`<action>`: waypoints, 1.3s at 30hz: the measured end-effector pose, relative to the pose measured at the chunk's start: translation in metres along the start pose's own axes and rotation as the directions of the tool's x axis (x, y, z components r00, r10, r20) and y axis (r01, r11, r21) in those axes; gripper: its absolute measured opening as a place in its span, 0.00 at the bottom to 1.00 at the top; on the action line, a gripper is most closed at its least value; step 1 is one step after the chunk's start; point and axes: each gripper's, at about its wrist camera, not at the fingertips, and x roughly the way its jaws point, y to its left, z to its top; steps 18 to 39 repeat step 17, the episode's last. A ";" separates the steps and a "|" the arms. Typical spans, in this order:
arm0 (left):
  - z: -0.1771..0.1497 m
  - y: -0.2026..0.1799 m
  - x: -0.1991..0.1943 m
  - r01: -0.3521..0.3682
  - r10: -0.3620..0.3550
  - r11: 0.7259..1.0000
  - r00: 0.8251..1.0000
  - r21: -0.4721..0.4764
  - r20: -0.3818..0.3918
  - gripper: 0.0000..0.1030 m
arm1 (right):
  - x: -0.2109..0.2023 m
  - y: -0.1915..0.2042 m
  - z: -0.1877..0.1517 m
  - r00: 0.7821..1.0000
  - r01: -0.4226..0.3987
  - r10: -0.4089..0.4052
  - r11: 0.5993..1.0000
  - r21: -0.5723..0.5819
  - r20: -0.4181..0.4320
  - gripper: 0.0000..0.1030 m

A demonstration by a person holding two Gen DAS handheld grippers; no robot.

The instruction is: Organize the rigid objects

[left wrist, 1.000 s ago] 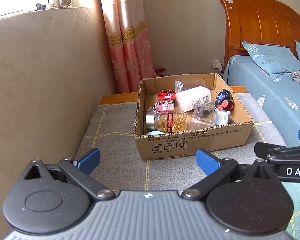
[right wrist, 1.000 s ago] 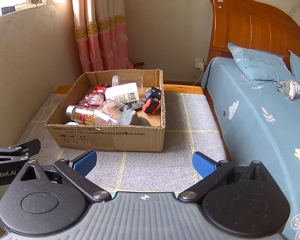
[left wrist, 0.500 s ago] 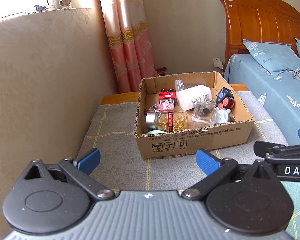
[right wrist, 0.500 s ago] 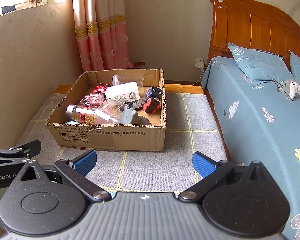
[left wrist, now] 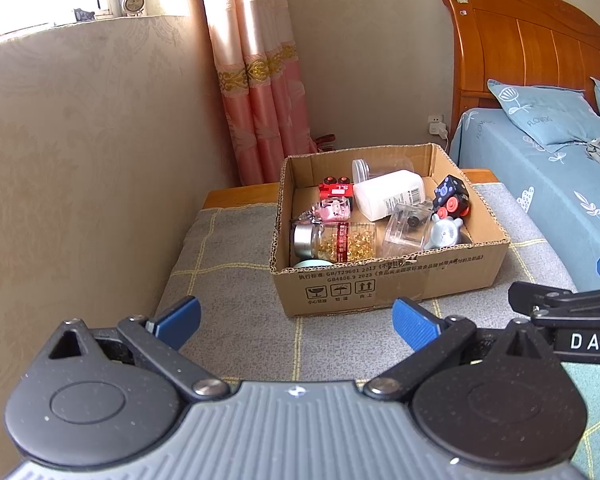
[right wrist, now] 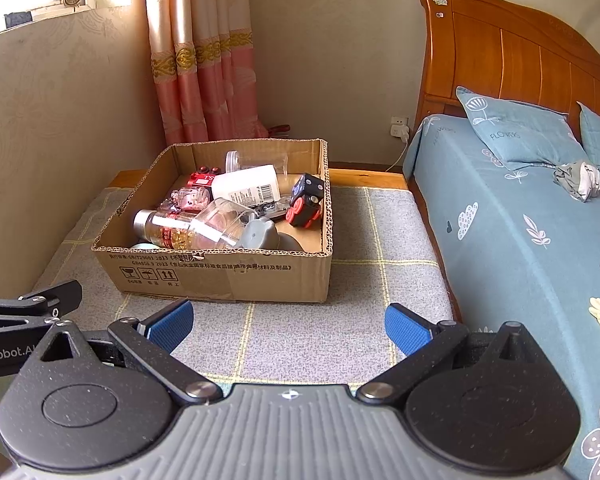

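Note:
An open cardboard box (left wrist: 384,286) (right wrist: 228,276) sits on a grey checked mat. Inside lie a white bottle (left wrist: 390,194) (right wrist: 246,186), a jar of gold beads (left wrist: 334,242) (right wrist: 164,230), a clear plastic jar (left wrist: 406,226) (right wrist: 220,222), a black cube with red knobs (left wrist: 452,196) (right wrist: 306,202), a red toy (left wrist: 336,188), a pink figure (left wrist: 334,210) and a grey figure (left wrist: 444,232) (right wrist: 260,234). My left gripper (left wrist: 296,322) and right gripper (right wrist: 288,326) hover open in front of the box, both holding nothing.
The grey mat (right wrist: 380,240) covers a low wooden bench. A beige wall (left wrist: 80,160) stands to the left, pink curtains (left wrist: 260,80) behind. A bed with blue bedding (right wrist: 520,220) and a wooden headboard (right wrist: 500,64) borders the right side.
The left wrist view has shifted slightly, so the box sits a little further left in it. The box contents and the right gripper look unchanged.

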 end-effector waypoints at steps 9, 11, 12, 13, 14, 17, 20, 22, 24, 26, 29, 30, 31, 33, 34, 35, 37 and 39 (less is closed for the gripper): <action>-0.001 0.000 -0.002 0.000 0.000 1.000 1.000 -0.002 0.000 0.99 | -0.001 -0.002 -0.001 1.000 -0.002 0.002 1.000 0.003 0.002 1.00; -0.001 0.000 -0.002 -0.001 0.001 1.000 1.000 -0.003 -0.001 0.99 | -0.002 -0.003 -0.001 1.000 -0.003 0.003 1.000 0.003 0.003 1.00; -0.001 0.000 -0.003 -0.002 0.002 1.000 1.000 -0.004 -0.001 0.99 | -0.002 -0.003 -0.001 1.000 -0.003 0.003 1.000 0.002 0.003 1.00; -0.001 0.000 -0.003 -0.002 0.002 1.000 1.000 -0.004 -0.002 0.99 | -0.002 -0.003 -0.001 1.000 -0.003 0.003 1.000 0.001 0.003 1.00; -0.001 0.000 -0.003 -0.001 0.001 1.000 1.000 -0.004 -0.002 0.99 | -0.003 -0.003 -0.001 1.000 -0.003 0.003 1.000 0.001 0.004 1.00; -0.001 0.000 -0.005 0.000 0.000 1.000 1.000 -0.006 -0.004 0.99 | -0.003 -0.003 -0.001 1.000 -0.004 0.004 1.000 0.001 0.006 1.00; -0.001 0.000 -0.005 0.000 0.000 1.000 1.000 -0.006 -0.004 0.99 | -0.003 -0.003 -0.001 1.000 -0.004 0.004 1.000 0.001 0.006 1.00; -0.001 0.000 -0.005 0.000 0.000 1.000 1.000 -0.006 -0.004 0.99 | -0.003 -0.003 -0.001 1.000 -0.004 0.004 1.000 0.001 0.006 1.00; -0.001 0.000 -0.005 0.000 0.000 1.000 1.000 -0.006 -0.004 0.99 | -0.003 -0.003 -0.001 1.000 -0.004 0.004 1.000 0.001 0.006 1.00; -0.001 0.000 -0.005 0.000 0.000 1.000 1.000 -0.006 -0.004 0.99 | -0.003 -0.003 -0.001 1.000 -0.004 0.004 1.000 0.001 0.006 1.00; -0.001 0.000 -0.005 0.000 0.000 1.000 1.000 -0.006 -0.004 0.99 | -0.003 -0.003 -0.001 1.000 -0.004 0.004 1.000 0.001 0.006 1.00; -0.001 0.000 -0.005 0.000 0.000 1.000 1.000 -0.006 -0.004 0.99 | -0.003 -0.003 -0.001 1.000 -0.004 0.004 1.000 0.001 0.006 1.00; -0.001 0.000 -0.005 0.000 0.000 1.000 1.000 -0.006 -0.004 0.99 | -0.003 -0.003 -0.001 1.000 -0.004 0.004 1.000 0.001 0.006 1.00; -0.001 0.000 -0.005 0.000 0.000 1.000 1.000 -0.006 -0.004 0.99 | -0.003 -0.003 -0.001 1.000 -0.004 0.004 1.000 0.001 0.006 1.00; -0.001 0.000 -0.005 0.000 0.000 1.000 1.000 -0.006 -0.004 0.99 | -0.003 -0.003 -0.001 1.000 -0.004 0.004 1.000 0.001 0.006 1.00; -0.001 0.000 -0.005 0.000 0.000 1.000 1.000 -0.006 -0.004 0.99 | -0.003 -0.003 -0.001 1.000 -0.004 0.004 1.000 0.001 0.006 1.00; -0.001 0.000 -0.005 0.000 0.000 1.000 1.000 -0.006 -0.004 0.99 | -0.003 -0.003 -0.001 1.000 -0.004 0.004 1.000 0.001 0.006 1.00; -0.001 0.000 -0.005 0.000 0.000 1.000 1.000 -0.006 -0.004 0.99 | -0.003 -0.003 -0.001 1.000 -0.004 0.004 1.000 0.001 0.006 1.00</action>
